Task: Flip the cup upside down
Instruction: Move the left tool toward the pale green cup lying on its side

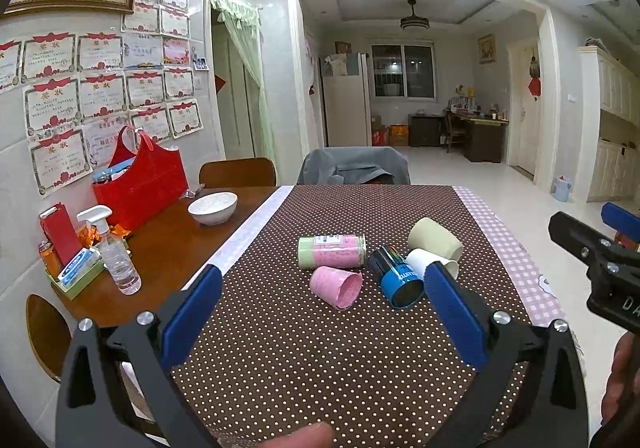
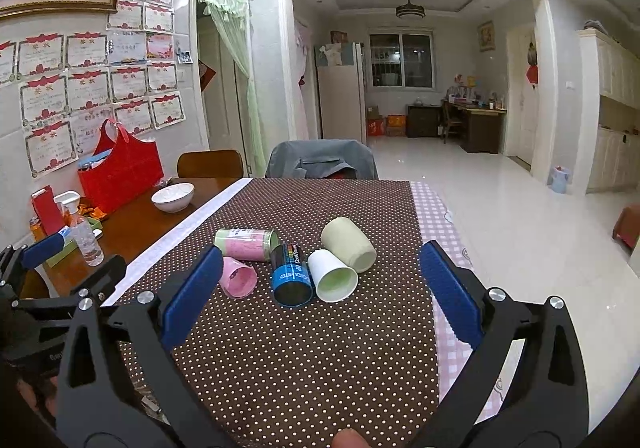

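Several cups lie on their sides on the brown dotted tablecloth [image 1: 304, 348]: a pink cup [image 1: 337, 286] [image 2: 237, 277], a blue cup [image 1: 396, 277] [image 2: 290, 274], a white cup [image 1: 430, 262] [image 2: 333, 275], a pale green cup [image 1: 435, 238] [image 2: 349, 244] and a tall pink-and-green cup [image 1: 332, 251] [image 2: 246, 244]. My left gripper [image 1: 322, 312] is open and empty, short of the pink cup. My right gripper [image 2: 320, 294] is open and empty, short of the blue and white cups. It also shows at the right edge of the left wrist view [image 1: 592, 248].
On the bare wood at the left stand a white bowl [image 1: 213, 207], a red bag [image 1: 140, 184], a spray bottle [image 1: 116, 252] and a small tray of items [image 1: 74, 280]. A chair with a grey jacket [image 1: 354, 166] stands at the far edge. A pink checked cloth [image 1: 516, 248] covers the table's right edge.
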